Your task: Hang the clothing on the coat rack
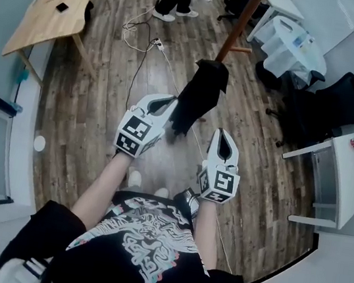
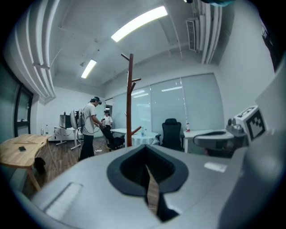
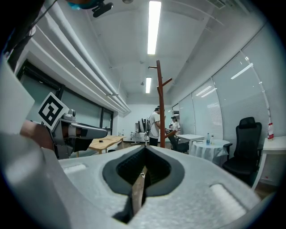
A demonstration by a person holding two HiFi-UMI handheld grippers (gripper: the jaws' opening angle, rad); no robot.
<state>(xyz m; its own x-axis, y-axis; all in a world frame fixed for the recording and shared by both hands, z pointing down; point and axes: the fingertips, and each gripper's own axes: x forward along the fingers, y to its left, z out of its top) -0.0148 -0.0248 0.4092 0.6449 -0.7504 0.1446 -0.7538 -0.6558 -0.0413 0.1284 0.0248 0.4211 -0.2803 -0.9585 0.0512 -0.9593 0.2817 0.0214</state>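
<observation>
Left gripper [image 1: 170, 103] is pinching the black garment [image 1: 201, 91], right gripper [image 1: 222, 134] is riding shut, empty; far coat rack [image 1: 238, 30] is standing bare, hanging undone

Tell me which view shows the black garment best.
Head view: the black garment hangs whole at the tip of the left claw, before the coat rack. Both gripper views show only shut claws and the rack, no garment.

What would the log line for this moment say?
left gripper: fingers shut, empty | right gripper: fingers shut, empty | black garment: ahead of left gripper, not hung | coat rack: bare, farther ahead
</observation>
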